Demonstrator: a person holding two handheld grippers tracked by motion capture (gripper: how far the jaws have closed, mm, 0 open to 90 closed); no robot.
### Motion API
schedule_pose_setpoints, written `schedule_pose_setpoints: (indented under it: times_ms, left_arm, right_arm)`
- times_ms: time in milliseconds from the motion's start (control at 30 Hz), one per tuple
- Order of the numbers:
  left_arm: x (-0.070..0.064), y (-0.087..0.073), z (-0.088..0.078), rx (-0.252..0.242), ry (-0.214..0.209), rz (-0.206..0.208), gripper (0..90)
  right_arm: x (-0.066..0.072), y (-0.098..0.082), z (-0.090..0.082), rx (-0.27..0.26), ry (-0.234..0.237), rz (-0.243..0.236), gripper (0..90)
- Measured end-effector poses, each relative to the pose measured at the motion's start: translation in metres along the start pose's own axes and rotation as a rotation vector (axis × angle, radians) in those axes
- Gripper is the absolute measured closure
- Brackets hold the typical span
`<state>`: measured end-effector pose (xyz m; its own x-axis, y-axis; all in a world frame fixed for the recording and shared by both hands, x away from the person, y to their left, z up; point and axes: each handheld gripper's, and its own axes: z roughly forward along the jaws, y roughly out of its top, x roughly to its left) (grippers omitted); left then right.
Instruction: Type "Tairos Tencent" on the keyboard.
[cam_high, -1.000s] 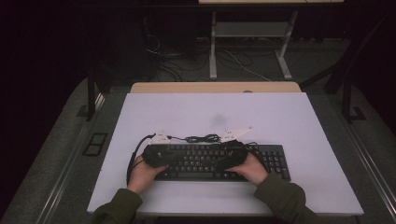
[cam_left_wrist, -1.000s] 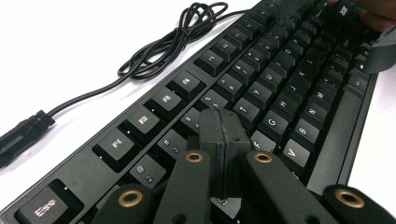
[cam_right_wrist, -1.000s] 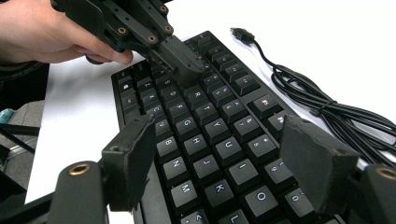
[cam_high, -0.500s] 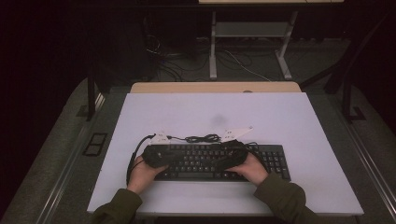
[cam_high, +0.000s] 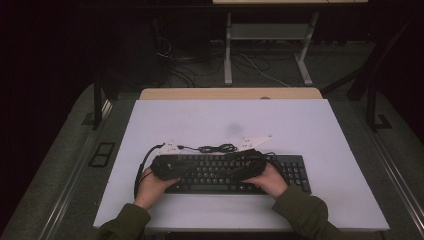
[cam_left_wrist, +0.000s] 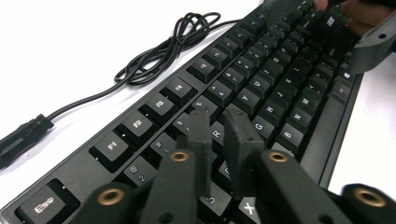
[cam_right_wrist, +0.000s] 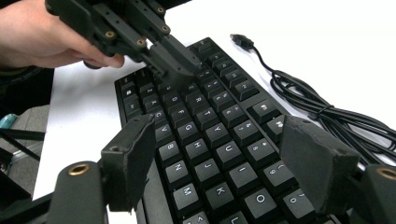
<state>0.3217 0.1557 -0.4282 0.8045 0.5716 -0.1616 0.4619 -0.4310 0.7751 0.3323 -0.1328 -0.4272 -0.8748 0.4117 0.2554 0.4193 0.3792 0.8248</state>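
A black keyboard (cam_high: 225, 180) lies near the front edge of the white table (cam_high: 225, 120). My left gripper (cam_left_wrist: 217, 116) hovers low over the keyboard's (cam_left_wrist: 261, 84) left letter keys. Its jaws have just been opening and stand a narrow gap apart with nothing between them. My right gripper (cam_right_wrist: 217, 135) is open wide just above the middle letter keys of the keyboard (cam_right_wrist: 205, 130), holding nothing. In the high view the left gripper (cam_high: 192, 167) and right gripper (cam_high: 231, 170) point toward each other. The right gripper view has the left gripper (cam_right_wrist: 175, 60) farther up the keyboard.
The keyboard's black cable (cam_high: 215, 148) lies in a loose coil just behind it, its USB plug (cam_right_wrist: 240, 39) free on the table. The rear half of the table is bare white. A wooden strip (cam_high: 230, 93) borders the far edge.
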Motion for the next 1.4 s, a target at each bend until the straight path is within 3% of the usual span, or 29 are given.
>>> schedule_pose_setpoints:
  times_ms: [267,500,900,1200,1400]
  left_arm:
    - [-0.001,0.0,-0.007,-0.025,0.016,-0.019,53.0]
    - [-0.001,0.0,-0.008,-0.041,0.027,-0.028,40.6]
    - [-0.001,0.001,-0.006,-0.05,0.04,-0.017,32.4]
    - [-0.001,0.001,-0.006,-0.057,0.04,-0.022,29.0]
    - [0.0,0.001,-0.006,-0.059,0.039,-0.021,28.9]
  right_arm:
    - [0.003,0.001,-0.002,0.002,0.019,-0.012,23.2]
    - [0.004,0.001,-0.001,0.005,0.021,-0.007,34.8]
    - [0.008,0.001,-0.004,0.009,0.03,0.0,65.9]
    - [0.016,-0.001,0.004,0.064,0.039,-0.022,88.8]
    - [0.02,-0.003,0.011,0.097,0.046,-0.039,89.3]
